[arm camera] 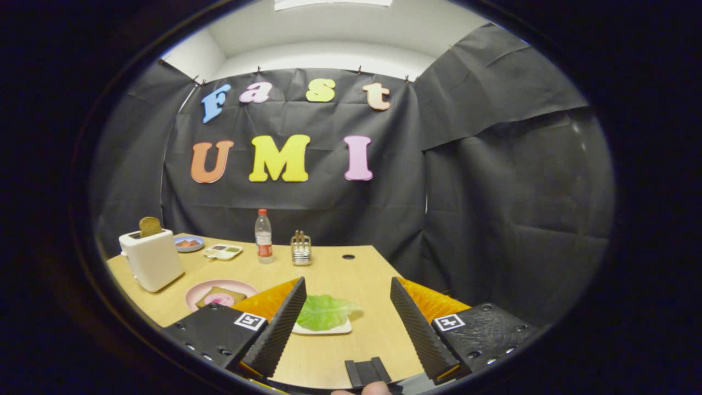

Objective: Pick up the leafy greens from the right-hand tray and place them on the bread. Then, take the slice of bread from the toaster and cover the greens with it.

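A green lettuce leaf lies on a small white tray on the wooden table, just ahead of my left finger. My gripper stands open above the table, with nothing between its fingers. To the left of the fingers a pink plate carries a slice of bread with a pink topping. Farther back on the left a white toaster holds a brown bread slice sticking up from its slot.
At the back of the table stand a water bottle, a small metal rack, a divided sauce dish and a blue plate. A round hole marks the tabletop. Black cloth walls close the booth.
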### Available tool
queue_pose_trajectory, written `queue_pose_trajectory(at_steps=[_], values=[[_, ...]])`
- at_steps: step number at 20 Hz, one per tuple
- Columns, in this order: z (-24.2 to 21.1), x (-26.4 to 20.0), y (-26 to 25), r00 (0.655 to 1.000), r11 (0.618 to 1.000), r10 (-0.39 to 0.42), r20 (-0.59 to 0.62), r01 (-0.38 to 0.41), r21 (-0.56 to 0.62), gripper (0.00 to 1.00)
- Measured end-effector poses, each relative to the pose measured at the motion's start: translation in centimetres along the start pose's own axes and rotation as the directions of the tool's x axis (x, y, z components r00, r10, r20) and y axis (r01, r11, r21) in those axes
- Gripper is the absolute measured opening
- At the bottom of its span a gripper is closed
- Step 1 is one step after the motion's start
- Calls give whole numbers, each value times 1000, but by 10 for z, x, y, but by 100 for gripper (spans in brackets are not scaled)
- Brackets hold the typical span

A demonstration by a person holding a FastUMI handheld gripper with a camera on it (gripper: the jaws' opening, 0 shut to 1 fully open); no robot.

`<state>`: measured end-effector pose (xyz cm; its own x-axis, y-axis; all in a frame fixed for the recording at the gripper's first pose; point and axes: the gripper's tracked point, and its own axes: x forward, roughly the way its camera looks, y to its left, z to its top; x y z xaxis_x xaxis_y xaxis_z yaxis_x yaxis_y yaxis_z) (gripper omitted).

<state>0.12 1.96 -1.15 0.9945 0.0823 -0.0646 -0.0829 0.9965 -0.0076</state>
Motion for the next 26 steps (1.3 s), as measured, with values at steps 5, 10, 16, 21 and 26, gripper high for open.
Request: queue_pose_trajectory(at_steps=[5,10,16,21,26], values=[[-29,27,0,987,992,41,-153,-22,126,95],[-51,70,-5,957,943,55,-286,44,328,96],[-81,123,-10,917,869,49,-395,156,470,95],[-109,158,-10,886,809,55,-460,230,541,95],[-125,179,-14,873,795,51,-485,258,549,86]])
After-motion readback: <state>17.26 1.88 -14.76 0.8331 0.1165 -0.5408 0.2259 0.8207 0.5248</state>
